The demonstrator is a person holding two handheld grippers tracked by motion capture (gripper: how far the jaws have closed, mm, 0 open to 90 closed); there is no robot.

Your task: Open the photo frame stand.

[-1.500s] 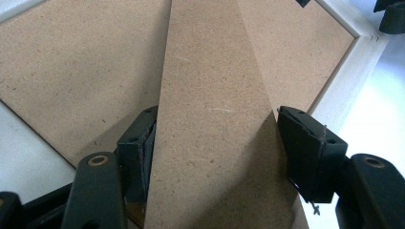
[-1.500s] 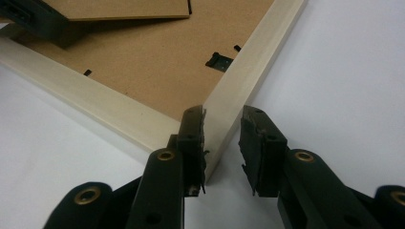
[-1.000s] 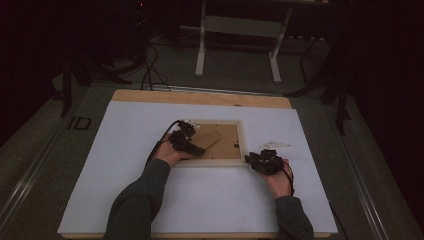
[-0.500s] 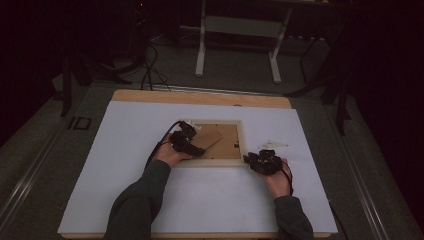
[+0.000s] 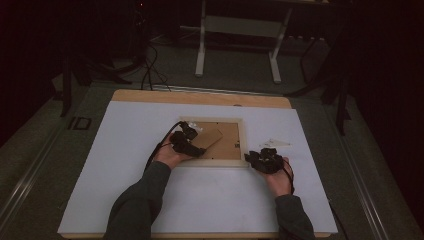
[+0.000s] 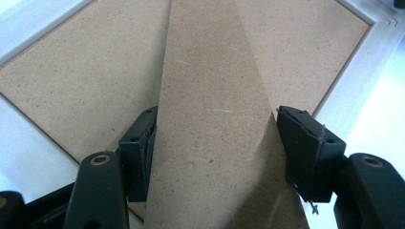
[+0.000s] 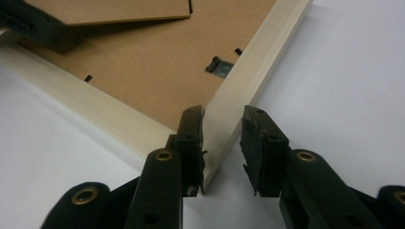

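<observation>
While the left gripper [image 6: 215, 143] straddles the stand [image 6: 215, 95], right gripper [image 7: 222, 143] brackets the frame [image 7: 253, 81]

A pale cream picture frame [image 7: 248, 78] with a speckled brown backing board [image 6: 81, 81] is seen ahead of the black left gripper [image 6: 215, 143]. A lighter brown flap [image 6: 215, 119] runs between its jaws. Plain white table covering [image 7: 344, 81] lies beside the black right gripper [image 7: 222, 143].

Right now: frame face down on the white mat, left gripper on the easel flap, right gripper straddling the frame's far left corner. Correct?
Not quite. The right gripper straddles the frame's near right corner, as the high view shows. The left gripper is on the easel flap.
</observation>
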